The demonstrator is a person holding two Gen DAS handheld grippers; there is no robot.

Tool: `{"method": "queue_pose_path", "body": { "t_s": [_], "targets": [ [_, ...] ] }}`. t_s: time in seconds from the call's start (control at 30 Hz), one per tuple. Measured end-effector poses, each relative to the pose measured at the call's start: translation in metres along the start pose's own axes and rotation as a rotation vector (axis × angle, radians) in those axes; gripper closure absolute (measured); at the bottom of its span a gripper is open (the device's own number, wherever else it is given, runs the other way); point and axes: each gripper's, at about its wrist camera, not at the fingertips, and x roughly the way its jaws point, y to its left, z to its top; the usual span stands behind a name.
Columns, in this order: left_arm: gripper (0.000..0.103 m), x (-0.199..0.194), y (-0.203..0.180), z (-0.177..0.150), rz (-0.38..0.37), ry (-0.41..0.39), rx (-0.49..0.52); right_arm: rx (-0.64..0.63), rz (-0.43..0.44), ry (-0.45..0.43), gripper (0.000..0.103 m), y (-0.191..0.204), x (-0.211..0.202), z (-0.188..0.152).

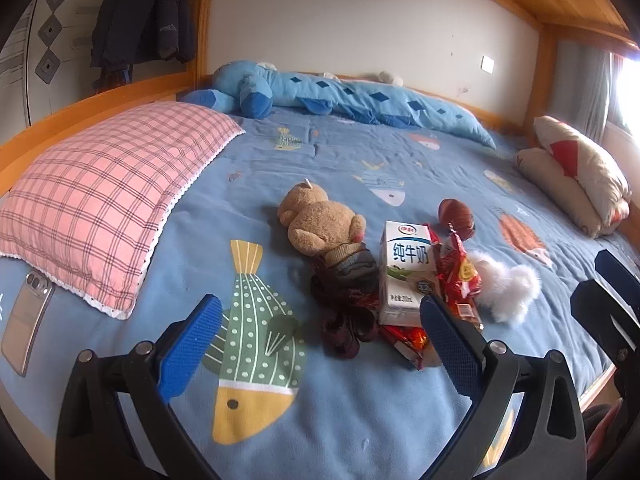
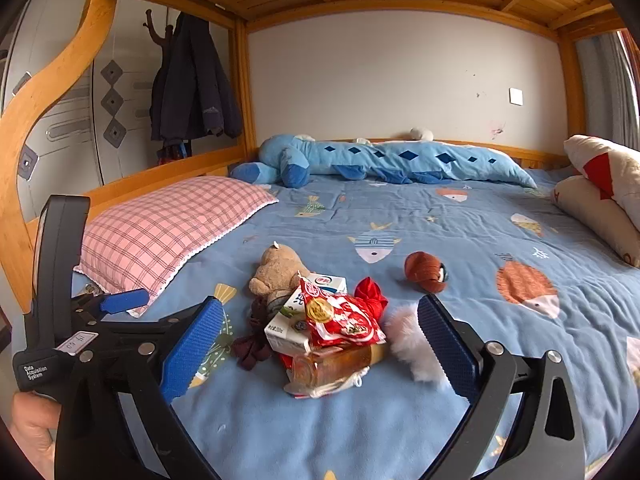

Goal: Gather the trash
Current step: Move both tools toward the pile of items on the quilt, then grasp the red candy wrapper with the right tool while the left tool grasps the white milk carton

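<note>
Wide-open right gripper (image 2: 316,338) frames a white milk carton (image 2: 290,326), red crinkled snack packet (image 2: 340,318) and possibly an amber plastic bottle (image 2: 340,362) on the blue fish-print bedspread (image 2: 460,216).

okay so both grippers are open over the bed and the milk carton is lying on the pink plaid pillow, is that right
Not quite. Both the left gripper and the right gripper are open, but the milk carton sits on the blue fish blanket among the wrappers, apart from the pink plaid pillow. The left wrist view shows it.

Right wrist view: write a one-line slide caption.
Open right gripper faces a red crinkled snack bag atop a white milk carton on the blue fish-print bedspread.
</note>
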Motion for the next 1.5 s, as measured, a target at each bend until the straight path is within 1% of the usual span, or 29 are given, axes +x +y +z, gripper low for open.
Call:
{"method": "queue_pose_path", "body": {
  "t_s": [0.07,0.17,0.5,0.73,0.87,0.93,1.0,1.07,1.1,1.17,1.2,1.27,1.3,1.43,1.5],
  "targets": [
    [0.004,0.004,0.0,0.003,0.006,0.007,0.011,-0.002,0.01,0.02,0.015,0.001,0.008,0.003],
    [0.004,0.011,0.001,0.007,0.02,0.014,0.019,0.002,0.032,0.053,0.024,0.002,0.023,0.007],
    [0.004,0.034,0.011,0.018,0.013,0.047,0.003,-0.018,0.069,0.119,0.036,0.005,0.054,0.018],
    [0.004,0.038,0.012,0.023,0.006,0.036,-0.009,-0.016,0.052,0.155,0.036,-0.003,0.069,0.018],
    [0.004,0.043,0.012,0.022,0.011,0.05,-0.011,-0.026,0.035,0.207,0.036,-0.006,0.089,0.014],
    [0.004,0.045,0.013,0.02,0.027,0.058,-0.006,-0.014,0.038,0.236,0.043,-0.008,0.098,0.01],
    [0.004,0.046,0.013,0.019,0.015,0.068,-0.005,0.002,0.033,0.267,0.043,-0.012,0.106,0.006],
    [0.004,0.047,0.012,0.018,0.016,0.072,-0.003,0.019,0.023,0.281,0.044,-0.016,0.11,0.003],
    [0.004,0.047,0.012,0.017,0.017,0.073,0.001,0.028,0.025,0.283,0.047,-0.018,0.111,0.002],
    [0.004,0.047,0.01,0.017,0.022,0.074,0.008,0.046,0.037,0.292,0.061,-0.021,0.114,-0.001],
    [0.004,0.047,0.01,0.017,0.02,0.073,0.007,0.052,0.048,0.303,0.07,-0.024,0.116,-0.003],
    [0.004,0.047,0.009,0.018,0.012,0.075,0.002,0.058,0.058,0.315,0.073,-0.026,0.118,-0.005],
    [0.004,0.047,0.008,0.018,0.005,0.076,0.001,0.056,0.059,0.308,0.078,-0.026,0.118,-0.006],
    [0.004,0.049,0.0,0.018,-0.007,0.08,0.019,0.061,0.063,0.25,0.087,-0.03,0.105,0.0],
    [0.004,0.049,-0.006,0.019,-0.015,0.08,0.031,0.062,0.064,0.222,0.089,-0.033,0.097,0.005]
  ]
}}
